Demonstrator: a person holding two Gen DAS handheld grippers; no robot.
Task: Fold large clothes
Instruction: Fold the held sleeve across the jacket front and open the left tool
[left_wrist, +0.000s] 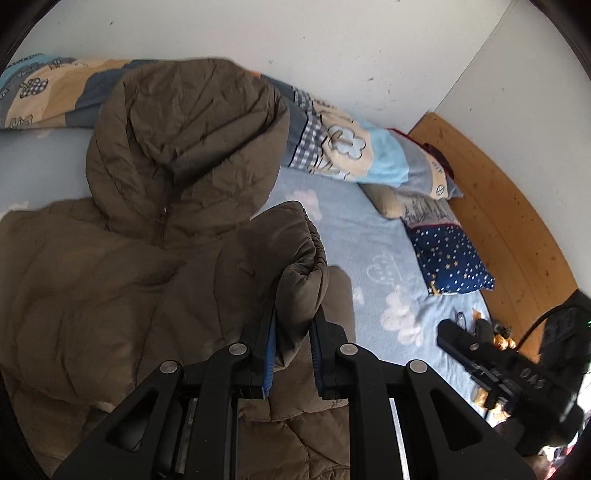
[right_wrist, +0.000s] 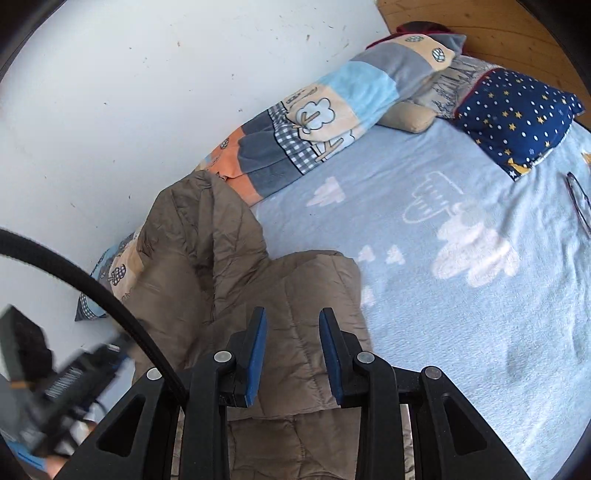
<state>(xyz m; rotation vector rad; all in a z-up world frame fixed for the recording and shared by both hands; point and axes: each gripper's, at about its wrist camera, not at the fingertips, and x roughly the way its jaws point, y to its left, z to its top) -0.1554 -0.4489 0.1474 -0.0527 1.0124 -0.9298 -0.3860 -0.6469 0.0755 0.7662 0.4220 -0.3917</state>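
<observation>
Left wrist view: left tool (left_wrist: 293, 328) clamped on a sleeve cuff (left_wrist: 304, 266) of the brown puffer jacket (left_wrist: 110, 266), cuff bunched up between the blue pads. Jacket lies spread on the bed (left_wrist: 373, 236), front up, zipper (left_wrist: 161, 225) closed, hood (left_wrist: 192, 136) flat toward the wall (left_wrist: 295, 40). Blue cloud blanket covers the bed. Rolled patchwork quilt (left_wrist: 343, 144) along the wall behind the hood. Star pillow (left_wrist: 448, 258) right of it, near the wooden headboard (left_wrist: 498, 192). Right tool (left_wrist: 491, 365) shows at lower right, blurred, over the blanket edge.

Right wrist view: right tool (right_wrist: 291, 350) jaws narrow, partly apart, hovering over a folded part of the jacket (right_wrist: 295, 295); fabric lies under and between the pads, but can't tell if they pinch it. Hood (right_wrist: 207, 229) lies upper left by the wall (right_wrist: 110, 92). Quilt (right_wrist: 332, 110) runs along the wall to the star pillow (right_wrist: 517, 110) at top right. Glasses (right_wrist: 578, 199) on the blanket at right edge. Black cable (right_wrist: 92, 280) and the blurred left tool (right_wrist: 66, 380) at lower left.
</observation>
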